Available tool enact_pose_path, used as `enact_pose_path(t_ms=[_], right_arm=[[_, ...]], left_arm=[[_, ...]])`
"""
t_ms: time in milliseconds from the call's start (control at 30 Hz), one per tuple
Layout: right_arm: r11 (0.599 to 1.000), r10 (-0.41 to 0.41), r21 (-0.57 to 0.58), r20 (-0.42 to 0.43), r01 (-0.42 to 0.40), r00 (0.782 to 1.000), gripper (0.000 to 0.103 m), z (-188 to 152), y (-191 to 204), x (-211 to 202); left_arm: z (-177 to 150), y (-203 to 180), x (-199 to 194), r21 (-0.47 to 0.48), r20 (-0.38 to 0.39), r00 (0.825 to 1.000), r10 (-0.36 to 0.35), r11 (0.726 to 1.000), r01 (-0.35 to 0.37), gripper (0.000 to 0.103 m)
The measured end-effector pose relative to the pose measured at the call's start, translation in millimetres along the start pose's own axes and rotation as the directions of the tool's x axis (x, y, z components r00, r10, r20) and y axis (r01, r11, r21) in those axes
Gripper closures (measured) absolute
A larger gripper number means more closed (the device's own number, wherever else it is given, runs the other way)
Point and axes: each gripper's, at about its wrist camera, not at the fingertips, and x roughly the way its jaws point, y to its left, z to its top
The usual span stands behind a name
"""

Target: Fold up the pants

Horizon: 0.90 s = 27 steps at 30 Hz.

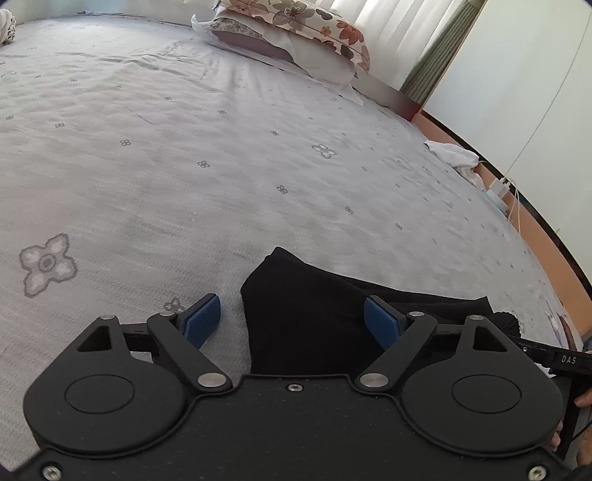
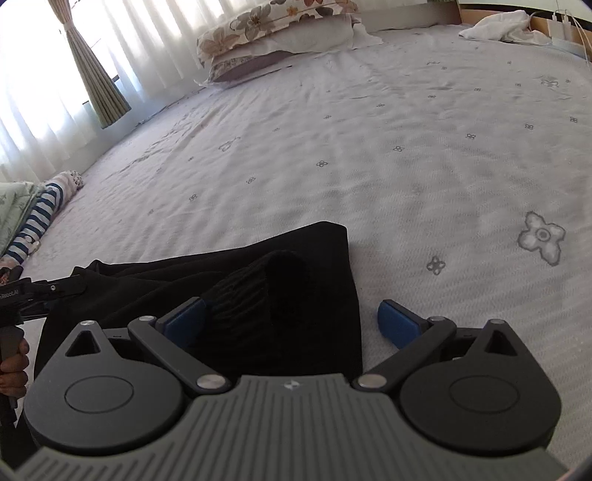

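In the left wrist view, the left gripper (image 1: 292,318) has its fingers spread wide above the black pants (image 1: 307,314), which lie near on the bed sheet (image 1: 185,148). In the right wrist view, the right gripper (image 2: 292,322) is also spread, holding nothing. I think each should pinch one edge before lifting together.

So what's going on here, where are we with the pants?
A person is folding black pants on a bed, one hand-held gripper in each hand. The pants lie bunched in a partly folded heap at the near edge. The left hand-held gripper and the right hand-held gripper are both open over the fabric, gripping nothing. Pillows sit at the far end.
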Motion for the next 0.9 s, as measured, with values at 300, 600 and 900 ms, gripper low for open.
enact_pose_path(t_ms=[300, 600, 900], right_arm=[[1.0, -0.001, 0.031, 0.095, -0.002, 0.995, 0.067, -5.0, 16.9, -16.1], [0.988, -0.008, 0.152, 0.191, -0.022, 0.982, 0.072, 29.1, 28.9, 4.0], [0.977, -0.213, 0.02, 0.129, 0.212, 0.969, 0.033, 19.1, 49.6, 23.4]], left_arm=[[-7.6, -42.6, -17.0, 0.155, 0.197, 0.98, 0.037, 0.986, -0.068, 0.087], [43.5, -47.1, -7.1, 0.116, 0.24, 0.965, 0.107, 0.984, -0.138, 0.088], [35.2, -36.9, 14.1, 0.157, 0.153, 0.954, 0.259, 0.946, -0.282, 0.043]])
